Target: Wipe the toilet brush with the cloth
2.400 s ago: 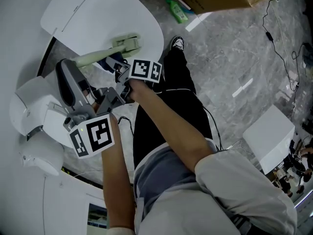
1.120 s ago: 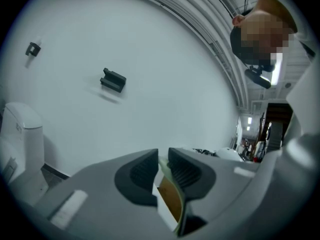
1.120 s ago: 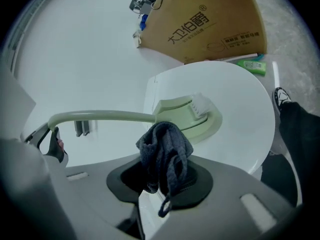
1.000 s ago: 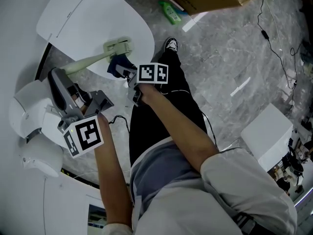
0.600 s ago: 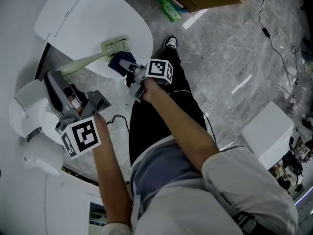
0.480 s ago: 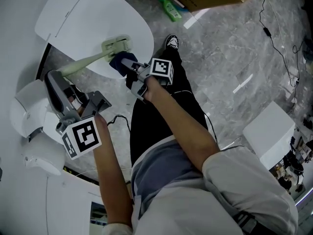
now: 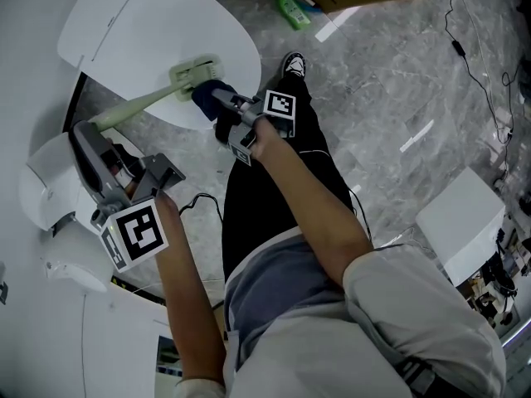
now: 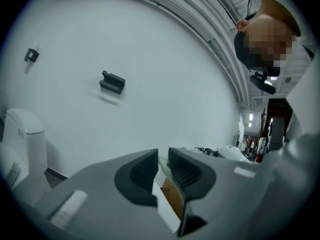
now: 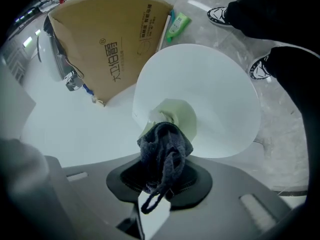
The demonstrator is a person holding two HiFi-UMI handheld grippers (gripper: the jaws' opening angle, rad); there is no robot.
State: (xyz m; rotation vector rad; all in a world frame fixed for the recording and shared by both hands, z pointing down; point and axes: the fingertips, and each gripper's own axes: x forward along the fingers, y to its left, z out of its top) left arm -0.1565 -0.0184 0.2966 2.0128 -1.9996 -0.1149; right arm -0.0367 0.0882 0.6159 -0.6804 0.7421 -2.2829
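The left gripper [image 8: 161, 170] has its jaws drawn close on the pale green handle of the toilet brush [image 7: 137, 101]; in the left gripper view a thin strip of that green shows in the narrow gap between the two dark pads. In the head view the handle slants up and to the right from this gripper. It ends in the flat brush head [image 7: 194, 70], which hangs over the near edge of the closed white toilet lid [image 7: 141, 31].

The right gripper [image 9: 161, 178] is clamped on a dark blue cloth [image 9: 164, 149]. The cloth stands up out of the jaws as a bunched wad, with a loose loop hanging down in front of the pads. In the right gripper view the wad lies against the brush head, covering its lower part, with the lid behind both. In the head view the cloth is pressed to the side of the brush head nearest the person.

The person stands over the toilet in black trousers [image 7: 274, 189], with one shoe [image 7: 292, 63] on the grey marbled floor [image 7: 390, 81] beside the lid. A green bottle [image 7: 289, 7] lies on the floor beyond the lid, next to a cardboard box [image 9: 112, 39]. A white box [image 7: 460, 222] sits well apart, at the right edge of the head view.
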